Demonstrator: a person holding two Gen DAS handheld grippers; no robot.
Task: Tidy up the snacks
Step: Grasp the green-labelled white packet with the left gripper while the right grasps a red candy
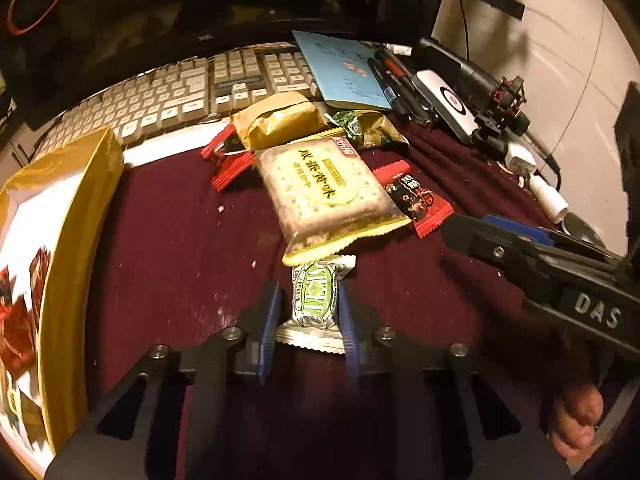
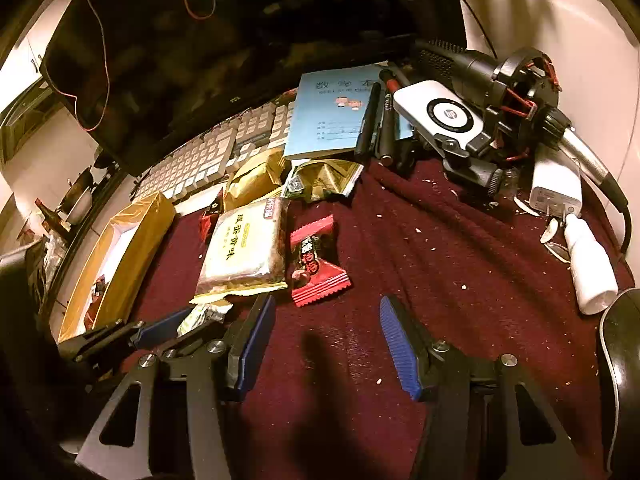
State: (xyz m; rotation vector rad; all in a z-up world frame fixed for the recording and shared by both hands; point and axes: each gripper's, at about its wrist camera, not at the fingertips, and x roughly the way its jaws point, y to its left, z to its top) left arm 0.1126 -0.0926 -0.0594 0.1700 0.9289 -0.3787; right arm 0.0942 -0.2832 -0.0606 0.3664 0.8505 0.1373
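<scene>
My left gripper (image 1: 309, 300) is shut on a small green-and-white snack packet (image 1: 314, 298), low over the maroon cloth (image 1: 180, 240); the packet also shows in the right wrist view (image 2: 204, 316). Beyond it lies a large cracker pack (image 1: 328, 192), a red-and-black candy (image 1: 416, 196), another red candy (image 1: 226, 158), a gold pouch (image 1: 276, 120) and a green-gold packet (image 1: 364, 128). A gold box (image 1: 80, 208) with several snacks inside stands at the left. My right gripper (image 2: 326, 320) is open and empty, just short of the red-and-black candy (image 2: 316, 264).
A keyboard (image 1: 180, 92), a blue notebook (image 1: 344, 72) and pens (image 1: 400, 84) lie behind the snacks. A white device (image 2: 440, 114), a microphone mount (image 2: 520, 96), a white charger (image 2: 556, 188) and a white bottle (image 2: 588, 264) crowd the right side. A monitor (image 2: 200, 60) stands at the back.
</scene>
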